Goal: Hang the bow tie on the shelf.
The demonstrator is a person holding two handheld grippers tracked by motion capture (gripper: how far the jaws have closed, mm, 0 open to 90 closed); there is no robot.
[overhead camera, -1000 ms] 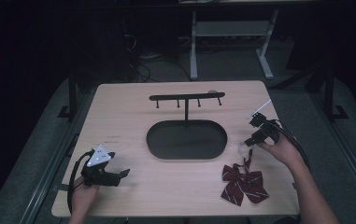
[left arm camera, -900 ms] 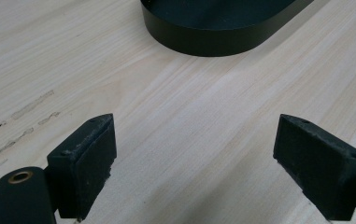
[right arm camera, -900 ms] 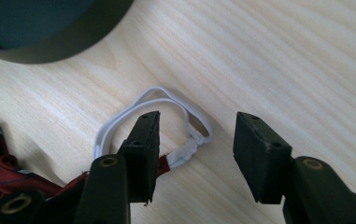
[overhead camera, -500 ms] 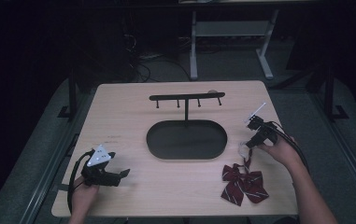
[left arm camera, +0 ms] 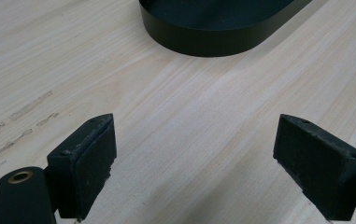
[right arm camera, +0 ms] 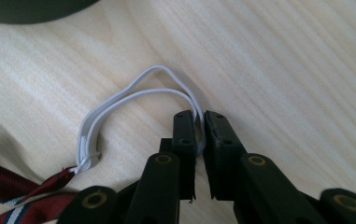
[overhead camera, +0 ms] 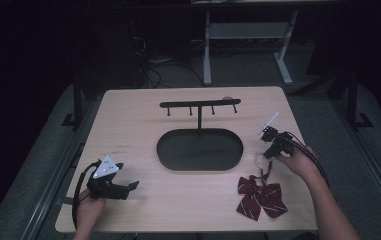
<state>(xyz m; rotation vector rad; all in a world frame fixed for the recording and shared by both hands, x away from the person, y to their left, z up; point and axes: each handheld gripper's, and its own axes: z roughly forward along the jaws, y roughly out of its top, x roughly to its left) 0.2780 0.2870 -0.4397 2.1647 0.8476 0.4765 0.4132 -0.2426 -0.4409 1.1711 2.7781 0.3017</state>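
On the light wooden table (overhead camera: pixel 128 130), in the high view, I saw a black metal stand with an oval base and a bar of small hooks (overhead camera: pixel 199 149) in the middle. My left gripper (overhead camera: pixel 128 187) rested near the front left corner, held by my left hand (overhead camera: pixel 88 210), and its jaws stood apart. My right gripper (overhead camera: pixel 267 150) was at the right side, just beside the oval base, and the dark red striped bow tie (overhead camera: pixel 259 196) lay in front of it, near the table's front edge.

In the left gripper view, the two black jaws were wide open with only bare table between them, and the rim of the stand was further ahead.

In the right gripper view, the jaws of my right gripper (right arm camera: pixel 200 130) were closed on the thin white elastic loop (right arm camera: pixel 133 100) of the bow tie. The loop lay on the wood and ran to the red fabric at the lower left.
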